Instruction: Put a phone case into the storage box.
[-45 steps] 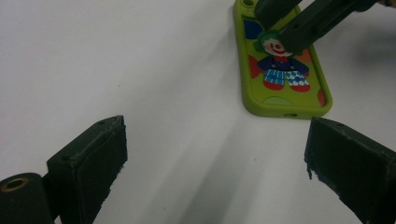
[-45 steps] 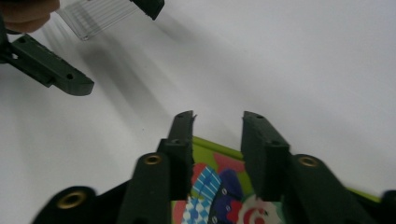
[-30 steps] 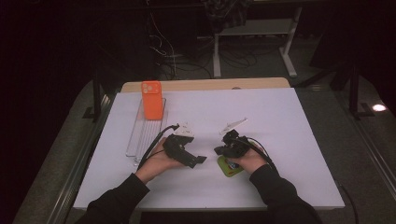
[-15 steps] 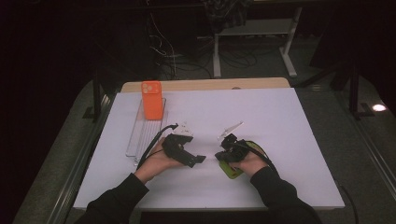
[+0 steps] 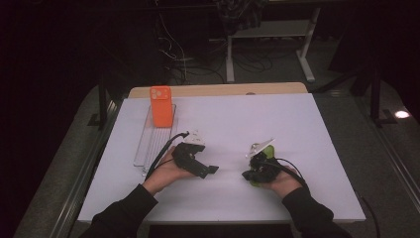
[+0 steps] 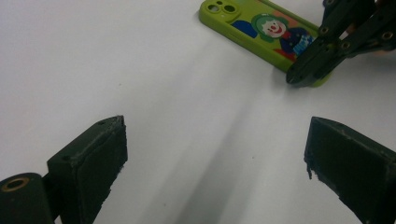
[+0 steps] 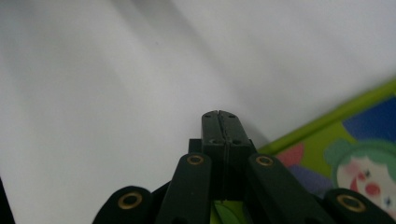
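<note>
We saw the right gripper (image 5: 249, 174) shut empty on the green phone case (image 6: 261, 35), lower right; left gripper (image 5: 212, 169) wide. Best: press flat, slide slowly.

Two phone cases, one green (image 6: 266, 35) and one orange (image 5: 161, 106); one clear tray (image 5: 148, 144); two grippers.

High view: the white table top (image 5: 297, 124) is evenly lit from above, while the room beyond falls to near black; one small bright spot glares on the floor at far right. Left gripper view: sharp, with soft grey shadow streaks across the surface. Right gripper view: near field soft, possibly slight motion blur, and the green phone case (image 7: 355, 154) is out of focus.
</note>
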Action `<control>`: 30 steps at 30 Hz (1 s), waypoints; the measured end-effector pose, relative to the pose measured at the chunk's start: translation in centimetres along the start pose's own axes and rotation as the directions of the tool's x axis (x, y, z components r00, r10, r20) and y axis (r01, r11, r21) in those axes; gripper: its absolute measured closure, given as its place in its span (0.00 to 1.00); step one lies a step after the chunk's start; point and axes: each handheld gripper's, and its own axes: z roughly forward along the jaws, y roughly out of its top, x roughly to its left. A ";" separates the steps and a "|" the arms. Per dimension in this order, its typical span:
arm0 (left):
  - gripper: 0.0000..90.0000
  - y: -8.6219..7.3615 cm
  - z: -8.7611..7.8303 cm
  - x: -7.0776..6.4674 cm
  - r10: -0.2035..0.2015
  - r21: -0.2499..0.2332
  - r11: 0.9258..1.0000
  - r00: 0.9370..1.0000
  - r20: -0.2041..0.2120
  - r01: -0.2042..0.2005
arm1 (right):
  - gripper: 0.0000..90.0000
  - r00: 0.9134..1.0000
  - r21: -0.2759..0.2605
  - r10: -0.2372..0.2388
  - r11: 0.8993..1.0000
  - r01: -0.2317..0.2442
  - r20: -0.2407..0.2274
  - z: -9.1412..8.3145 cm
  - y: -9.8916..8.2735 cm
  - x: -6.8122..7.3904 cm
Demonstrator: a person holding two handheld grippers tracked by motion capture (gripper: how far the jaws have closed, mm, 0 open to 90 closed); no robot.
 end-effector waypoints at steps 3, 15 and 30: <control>0.06 0.0 0.0 0.0 -0.002 -0.002 1.000 1.000 0.000 0.002 | 0.98 1.000 0.002 0.019 1.000 -0.019 0.012 -0.7 -0.8 -0.4; 0.06 0.0 0.0 0.0 0.000 0.005 1.000 1.000 0.010 0.000 | 0.98 0.992 -0.019 0.095 0.995 -0.094 0.081 -3.1 -3.4 -3.6; 0.07 0.1 -0.1 -0.1 0.000 -0.016 1.000 1.000 0.016 0.000 | 0.24 0.998 -0.283 0.033 0.958 -0.049 -0.061 -5.2 -4.0 -1.9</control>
